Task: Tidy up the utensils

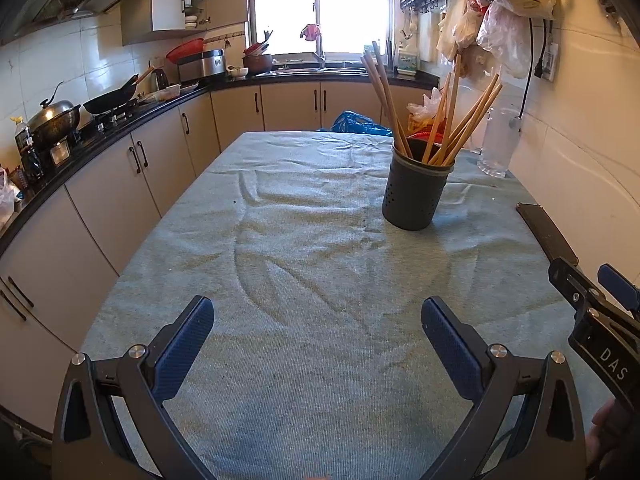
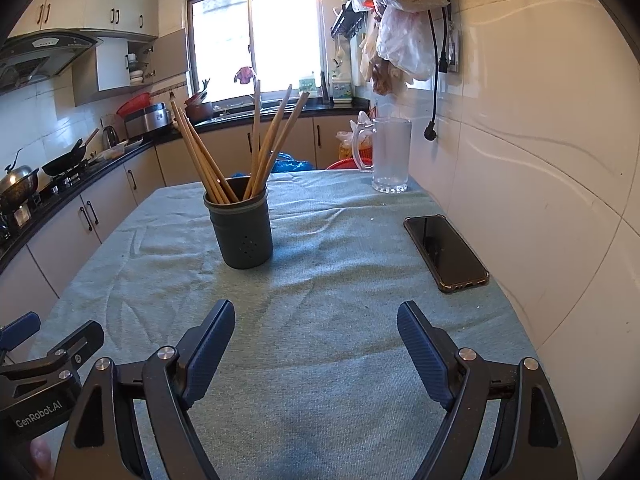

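Your left gripper hovering low over towel-covered table, jaws spread wide, gripping nothing. You holding right gripper just beside it, jaws likewise gaping, nothing between pads. Utensil holder standing upright mid-table ahead of both; chopsticks leaning inside. Glass mug sitting at far corner. Phone lying flat near wall.

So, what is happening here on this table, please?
A person holds a claw in each hand over the cloth-covered table. The left claw and the right claw are both open and hold nothing. The chopsticks stand in the dark cup. A phone and a glass mug sit near the wall.
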Motion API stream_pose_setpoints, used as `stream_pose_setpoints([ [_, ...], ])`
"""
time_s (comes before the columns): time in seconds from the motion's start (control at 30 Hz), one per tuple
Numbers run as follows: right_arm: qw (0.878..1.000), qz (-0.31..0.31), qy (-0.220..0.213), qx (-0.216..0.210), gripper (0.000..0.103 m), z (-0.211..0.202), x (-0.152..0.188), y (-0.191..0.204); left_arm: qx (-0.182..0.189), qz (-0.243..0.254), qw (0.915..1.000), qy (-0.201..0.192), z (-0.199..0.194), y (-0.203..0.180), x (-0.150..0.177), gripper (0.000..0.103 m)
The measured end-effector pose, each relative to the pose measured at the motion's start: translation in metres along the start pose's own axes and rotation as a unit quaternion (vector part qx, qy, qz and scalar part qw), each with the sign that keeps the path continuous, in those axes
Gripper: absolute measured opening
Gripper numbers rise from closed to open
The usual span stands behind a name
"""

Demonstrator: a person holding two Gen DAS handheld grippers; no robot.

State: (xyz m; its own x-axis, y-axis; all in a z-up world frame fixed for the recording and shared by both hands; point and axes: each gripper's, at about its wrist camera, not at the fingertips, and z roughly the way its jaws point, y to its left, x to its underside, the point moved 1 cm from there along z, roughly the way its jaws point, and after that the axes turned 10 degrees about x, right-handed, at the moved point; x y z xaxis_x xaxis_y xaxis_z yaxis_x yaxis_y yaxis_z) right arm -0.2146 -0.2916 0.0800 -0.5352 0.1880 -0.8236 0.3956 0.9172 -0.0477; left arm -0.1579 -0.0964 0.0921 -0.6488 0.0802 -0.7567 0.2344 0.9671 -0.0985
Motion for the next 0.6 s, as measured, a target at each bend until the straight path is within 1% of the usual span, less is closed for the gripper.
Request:
stream_pose_setpoints([
  [0.4,1.0,0.002,-0.008,0.0,0.089,-0.007,0.0001,-0.0004,0.002,-0.001,1.0,-0.004,-0.0061,-0.0017,0.0009,0.103],
  [0.6,1.0,-0.002,-0.005,-0.002,0.089,-0.0062,0.0011,0.0012,0.009,-0.006,0.9999,0.004,-0.0056,-0.0007,0.0022,0.103],
])
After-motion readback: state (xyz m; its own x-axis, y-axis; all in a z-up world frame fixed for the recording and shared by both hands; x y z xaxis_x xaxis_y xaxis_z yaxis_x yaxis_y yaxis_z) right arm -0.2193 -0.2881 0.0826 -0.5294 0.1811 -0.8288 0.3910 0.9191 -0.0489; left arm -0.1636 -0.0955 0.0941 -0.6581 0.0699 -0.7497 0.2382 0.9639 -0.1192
